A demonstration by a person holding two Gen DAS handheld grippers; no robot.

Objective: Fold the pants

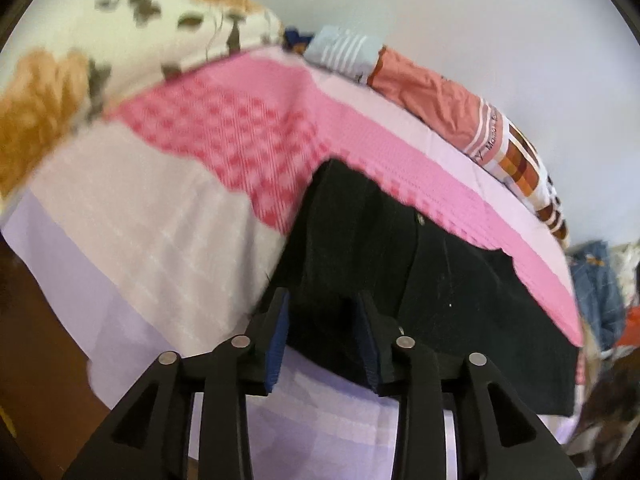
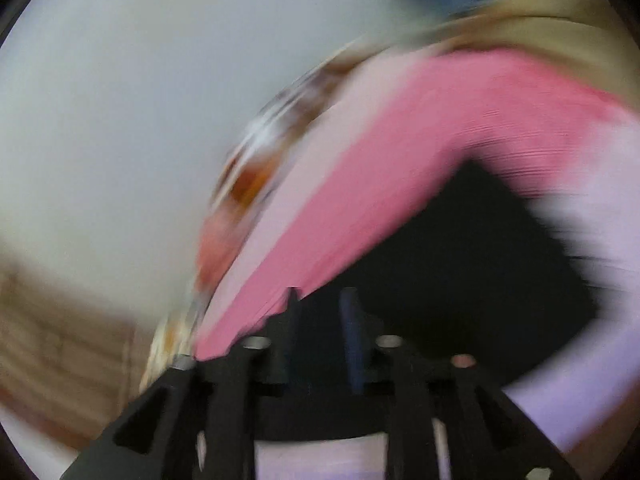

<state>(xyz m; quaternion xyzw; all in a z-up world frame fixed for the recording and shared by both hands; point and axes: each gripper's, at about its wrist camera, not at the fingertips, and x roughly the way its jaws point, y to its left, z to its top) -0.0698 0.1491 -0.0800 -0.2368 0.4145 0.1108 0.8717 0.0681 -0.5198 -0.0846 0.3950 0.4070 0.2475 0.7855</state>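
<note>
The black pants (image 1: 420, 276) lie on a pink and lilac bedspread (image 1: 240, 152). In the left wrist view my left gripper (image 1: 324, 300) stands open, its blue-padded fingers (image 1: 280, 332) straddling the near edge of the pants, with fabric between them but not pinched. The right wrist view is heavily blurred. There the pants (image 2: 460, 260) show as a dark patch on the bedspread (image 2: 380, 184). My right gripper (image 2: 320, 300) sits at their near edge with a gap between its fingers (image 2: 352, 332); whether fabric is held cannot be told.
A floral pillow (image 1: 120, 28) lies at the back left of the bed. Folded clothes (image 1: 432, 96) and a checked pillow (image 1: 524, 160) line the far edge by the pale wall. More clothes (image 1: 596, 292) are heaped at the right. Brown floor (image 1: 36, 340) shows at left.
</note>
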